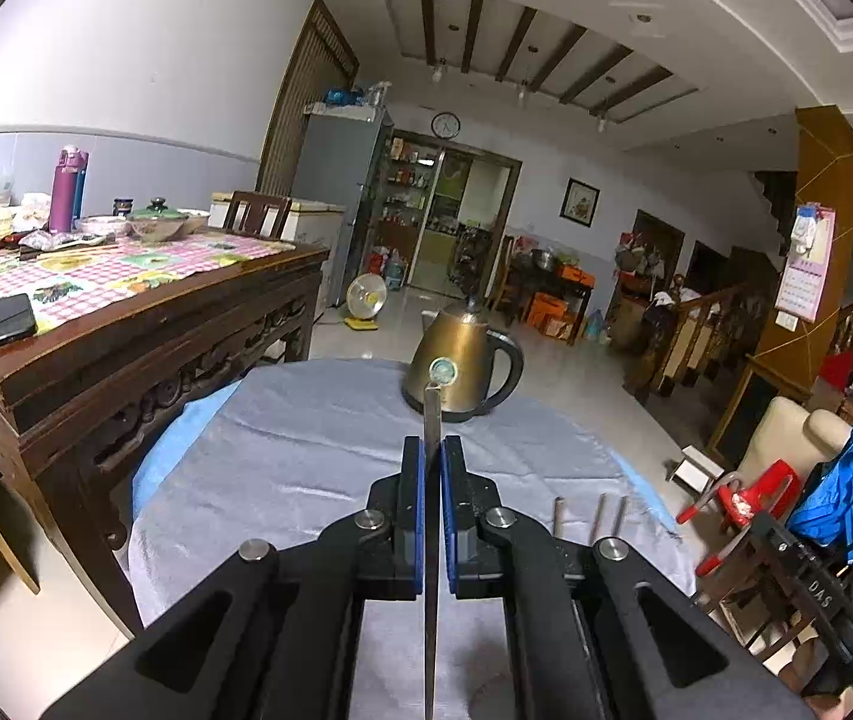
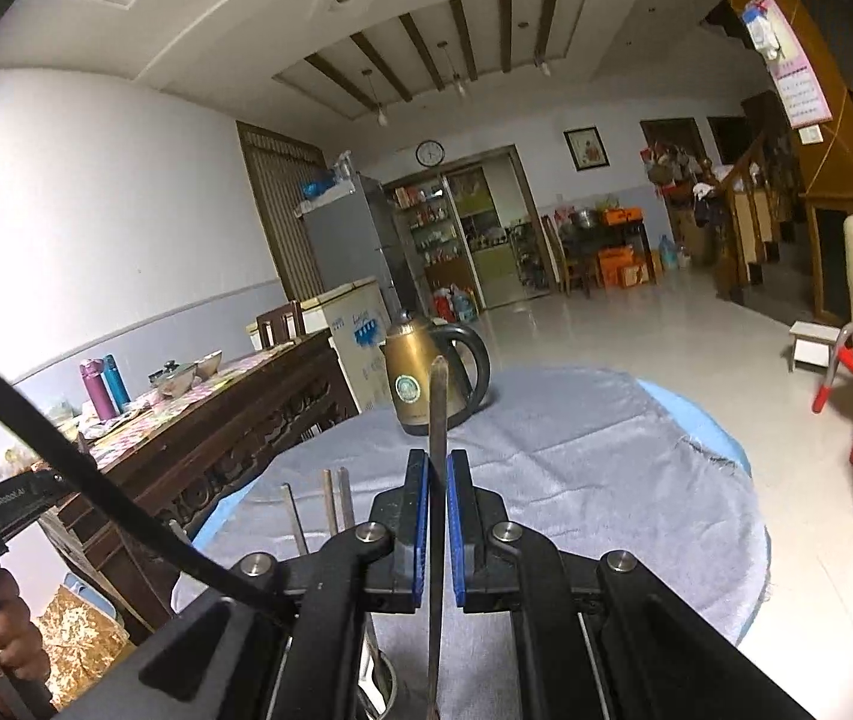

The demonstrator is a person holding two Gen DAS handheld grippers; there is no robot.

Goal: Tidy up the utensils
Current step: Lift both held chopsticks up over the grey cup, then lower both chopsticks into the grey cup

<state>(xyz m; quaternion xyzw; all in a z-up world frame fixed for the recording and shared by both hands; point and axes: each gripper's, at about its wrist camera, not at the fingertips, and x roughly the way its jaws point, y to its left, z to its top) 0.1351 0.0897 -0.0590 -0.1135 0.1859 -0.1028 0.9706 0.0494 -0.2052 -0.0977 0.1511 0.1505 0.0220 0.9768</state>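
We hold one thin metal utensil in each tool: the left tool (image 1: pixel 432 456) is clamped on a flat strip (image 1: pixel 431 420), the right tool (image 2: pixel 437 468) on a similar flat utensil (image 2: pixel 437 408), both pointing toward the kettle (image 1: pixel 463 369) on the bench (image 1: pixel 306 450). They look stiff, light and slick, so a mid-shaft grip suits. Three more utensils (image 1: pixel 594 519) stand nearer us than the kettle; only the right view shows a hand (image 2: pixel 3 642).

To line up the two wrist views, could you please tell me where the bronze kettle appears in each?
Left wrist: bronze kettle at centre, just right of the held utensil's tip, handle to the right.
Right wrist: bronze kettle at centre, behind the held utensil, on the grey tablecloth.
Shared landmark: wall clock.
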